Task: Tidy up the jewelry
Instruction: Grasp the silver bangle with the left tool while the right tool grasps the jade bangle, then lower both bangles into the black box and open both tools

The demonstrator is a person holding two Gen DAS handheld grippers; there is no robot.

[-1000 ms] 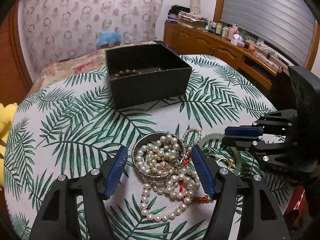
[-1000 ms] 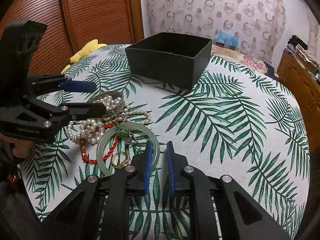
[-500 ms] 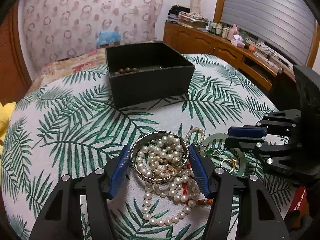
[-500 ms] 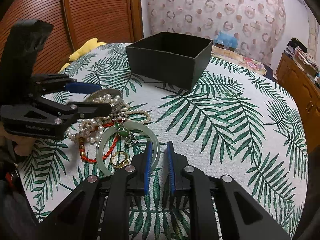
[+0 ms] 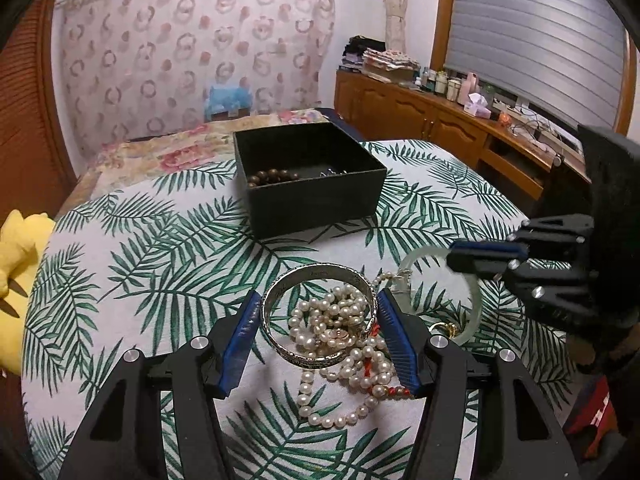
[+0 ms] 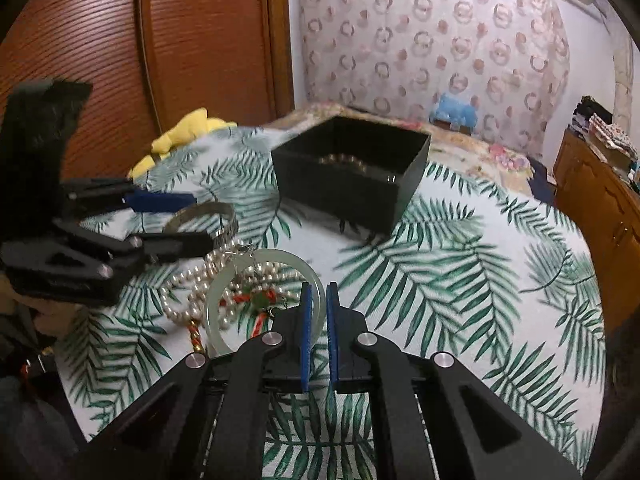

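My left gripper (image 5: 316, 340) is shut on a silver bangle (image 5: 316, 276) and holds it tilted above a heap of pearl necklaces (image 5: 344, 352) on the leaf-print table. My right gripper (image 6: 318, 332) is shut on the rim of a pale jade bangle (image 6: 224, 284), lifted off the cloth; it also shows in the left wrist view (image 5: 474, 300). A red cord with a green pendant (image 6: 262, 300) lies under it. The open black box (image 5: 308, 176) stands further back, with a brown bead bracelet (image 5: 268, 178) inside.
A gold ring (image 5: 444, 328) lies by the pearls. A yellow plush toy (image 5: 20, 240) sits off the table's left edge. A wooden sideboard (image 5: 440, 124) with bottles stands at the right. A flowered bed (image 5: 168, 152) lies behind the table.
Both grippers have risen. The left closed on the silver bangle and lifted it off the pearls. The right gripped the jade bangle's rim and raised it.
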